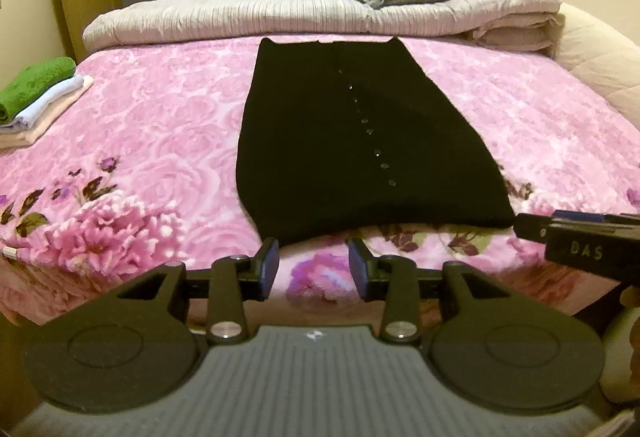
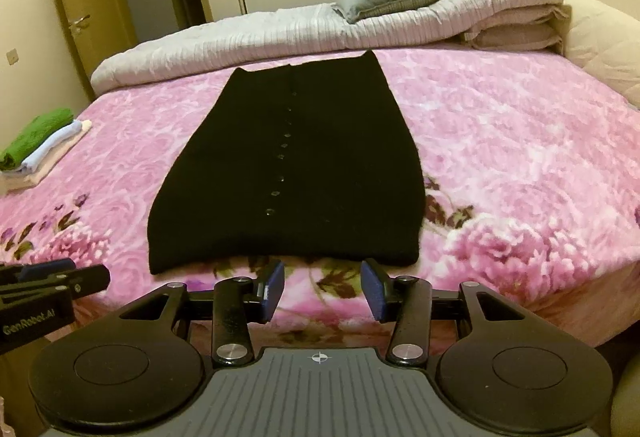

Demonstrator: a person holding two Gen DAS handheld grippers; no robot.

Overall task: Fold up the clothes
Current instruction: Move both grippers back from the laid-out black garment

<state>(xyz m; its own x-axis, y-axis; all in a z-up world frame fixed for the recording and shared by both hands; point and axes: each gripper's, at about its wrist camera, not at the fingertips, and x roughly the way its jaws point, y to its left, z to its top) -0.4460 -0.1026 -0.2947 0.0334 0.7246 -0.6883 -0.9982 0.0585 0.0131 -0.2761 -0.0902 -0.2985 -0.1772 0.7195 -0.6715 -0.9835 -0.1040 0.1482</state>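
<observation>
Beyond the jaws, a matt black knit garment (image 1: 344, 141) lies on a plush, fuzzy pink blanket (image 1: 160, 125).

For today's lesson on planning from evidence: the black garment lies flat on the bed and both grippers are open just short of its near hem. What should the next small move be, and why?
Probably ease both grippers forward to the near hem and pinch its corners. The black garment lies flat, and the left gripper and right gripper are open, holding nothing.
</observation>
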